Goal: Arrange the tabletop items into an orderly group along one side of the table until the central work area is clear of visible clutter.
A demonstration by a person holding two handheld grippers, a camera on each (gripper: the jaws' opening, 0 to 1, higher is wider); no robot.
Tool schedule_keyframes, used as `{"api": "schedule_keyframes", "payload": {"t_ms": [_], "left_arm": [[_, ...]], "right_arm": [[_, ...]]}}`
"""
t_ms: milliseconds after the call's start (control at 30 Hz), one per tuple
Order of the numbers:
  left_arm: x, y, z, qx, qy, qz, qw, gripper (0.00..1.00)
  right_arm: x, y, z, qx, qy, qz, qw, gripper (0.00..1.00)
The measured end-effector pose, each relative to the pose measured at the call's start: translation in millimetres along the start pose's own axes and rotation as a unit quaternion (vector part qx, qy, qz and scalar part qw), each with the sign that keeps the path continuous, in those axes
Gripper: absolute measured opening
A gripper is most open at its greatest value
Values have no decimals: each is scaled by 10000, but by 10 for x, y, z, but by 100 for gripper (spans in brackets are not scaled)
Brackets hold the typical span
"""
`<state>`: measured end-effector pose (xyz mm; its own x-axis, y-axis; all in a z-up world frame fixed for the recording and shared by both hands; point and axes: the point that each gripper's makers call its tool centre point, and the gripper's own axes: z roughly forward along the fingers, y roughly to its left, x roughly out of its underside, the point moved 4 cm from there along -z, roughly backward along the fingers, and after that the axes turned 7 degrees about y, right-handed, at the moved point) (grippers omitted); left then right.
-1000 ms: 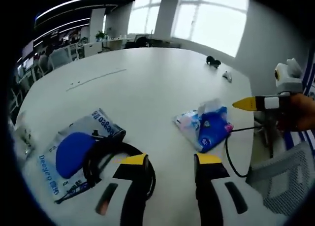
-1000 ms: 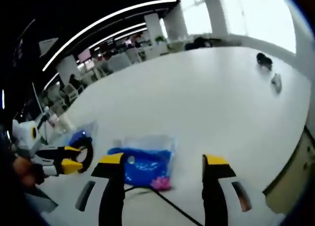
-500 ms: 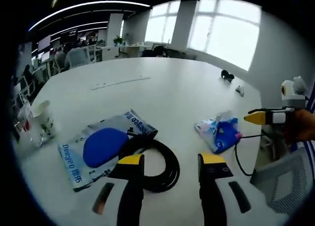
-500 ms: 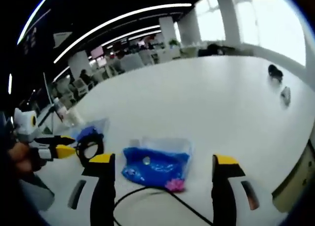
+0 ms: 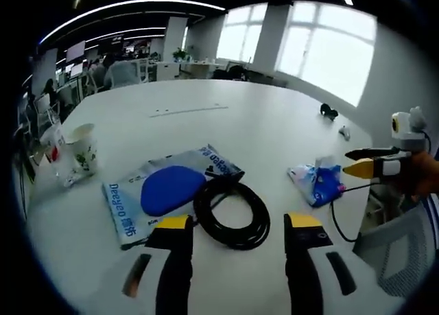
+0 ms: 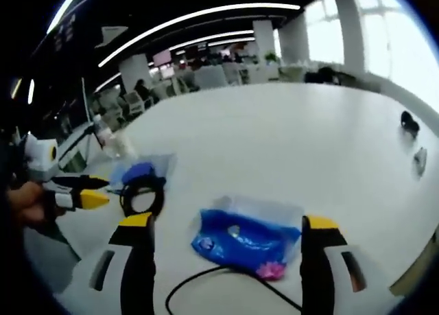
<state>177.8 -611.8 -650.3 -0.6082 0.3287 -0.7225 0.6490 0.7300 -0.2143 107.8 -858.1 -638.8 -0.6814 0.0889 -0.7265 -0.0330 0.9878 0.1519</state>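
Both views rose; glossy coiled cable (image 5: 231, 215) uncovered.

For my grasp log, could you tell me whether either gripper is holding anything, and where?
Nothing is held: the left gripper and right gripper both stand open with nothing between their jaws.

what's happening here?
A person holds two yellow-tipped grippers over a white table. Both are open and empty. The left gripper hovers above a coiled black cable beside a Deeyeo wipes pack with a blue oval lid. The right gripper faces a blue plastic packet. Paper cups stand at the table edge.
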Motion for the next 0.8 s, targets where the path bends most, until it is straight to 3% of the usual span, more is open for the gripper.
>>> {"api": "schedule_keyframes", "payload": {"t_ms": [233,367,800], "left_arm": [[-24,44,-116,-39,-192,42,9998,67],[-1,61,-144,-95,-134,295,9994,83],[105,204,-184,-65,-32,351,9994,99]], "right_arm": [[-26,186,76,-276,102,-362,9989,100],[-37,243,113,-351,170,-529,9978,100],[-179,511,376,-636,436,-1017,9918,100]]}}
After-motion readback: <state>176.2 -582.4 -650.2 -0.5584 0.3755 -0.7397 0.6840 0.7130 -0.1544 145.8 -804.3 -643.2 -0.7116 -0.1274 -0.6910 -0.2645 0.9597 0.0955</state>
